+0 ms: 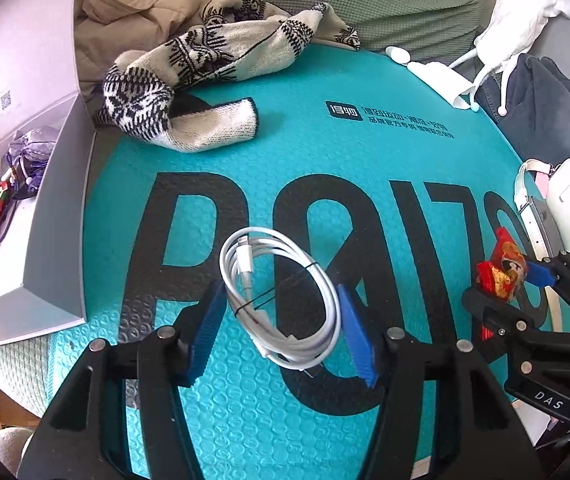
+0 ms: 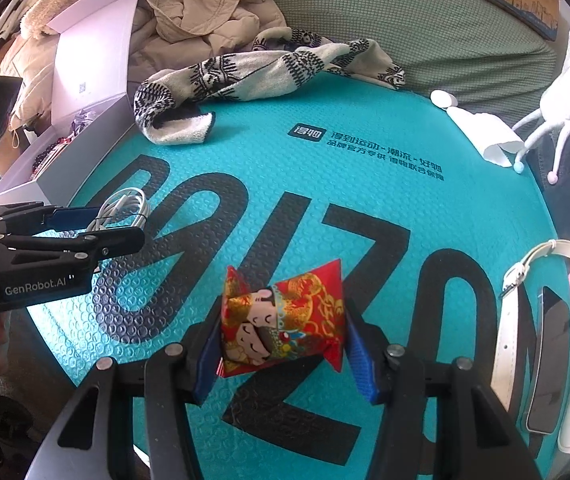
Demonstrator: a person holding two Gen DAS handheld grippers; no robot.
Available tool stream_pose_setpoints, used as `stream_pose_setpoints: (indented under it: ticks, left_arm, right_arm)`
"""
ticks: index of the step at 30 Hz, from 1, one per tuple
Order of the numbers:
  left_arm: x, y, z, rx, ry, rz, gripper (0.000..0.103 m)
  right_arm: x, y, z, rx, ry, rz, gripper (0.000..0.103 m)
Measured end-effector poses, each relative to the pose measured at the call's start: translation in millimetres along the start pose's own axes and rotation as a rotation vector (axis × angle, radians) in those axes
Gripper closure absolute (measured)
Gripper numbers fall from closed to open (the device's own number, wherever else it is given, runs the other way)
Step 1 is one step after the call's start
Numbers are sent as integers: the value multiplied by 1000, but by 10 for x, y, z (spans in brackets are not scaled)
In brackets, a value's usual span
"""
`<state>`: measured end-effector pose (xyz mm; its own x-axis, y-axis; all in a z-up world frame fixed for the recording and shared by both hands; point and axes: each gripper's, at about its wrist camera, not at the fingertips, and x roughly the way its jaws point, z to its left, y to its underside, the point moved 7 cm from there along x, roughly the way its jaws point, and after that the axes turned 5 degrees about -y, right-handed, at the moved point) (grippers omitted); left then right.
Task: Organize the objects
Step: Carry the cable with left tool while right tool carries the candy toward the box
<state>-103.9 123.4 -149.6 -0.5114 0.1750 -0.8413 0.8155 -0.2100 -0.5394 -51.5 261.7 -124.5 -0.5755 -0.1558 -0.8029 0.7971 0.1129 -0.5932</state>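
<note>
My left gripper is shut on a coiled white charging cable, held above the teal bubble mat. The cable also shows in the right wrist view, between the left gripper's blue pads. My right gripper is shut on a red and gold candy packet with cartoon figures, above the mat. In the left wrist view the right gripper holds the packet at the right.
An open white box with small items stands at the left, also in the right wrist view. A patterned knit scarf lies at the mat's far edge. A white bag and belt and a phone lie at the right. Clothes are piled behind.
</note>
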Motion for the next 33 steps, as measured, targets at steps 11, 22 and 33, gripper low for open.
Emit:
stream_pose_setpoints:
  ticks: [11, 22, 33]
  left_arm:
    - [-424, 121, 407, -49, -68, -38, 48]
    - [-798, 293, 797, -119, -138, -68, 48]
    - [-1114, 479, 1120, -186, -197, -87, 48]
  right_arm:
    - [-60, -232, 521, -117, -78, -41, 48]
    - [-109, -382, 1085, -235, -172, -63, 48]
    - [-158, -453, 1617, -340, -261, -76, 48]
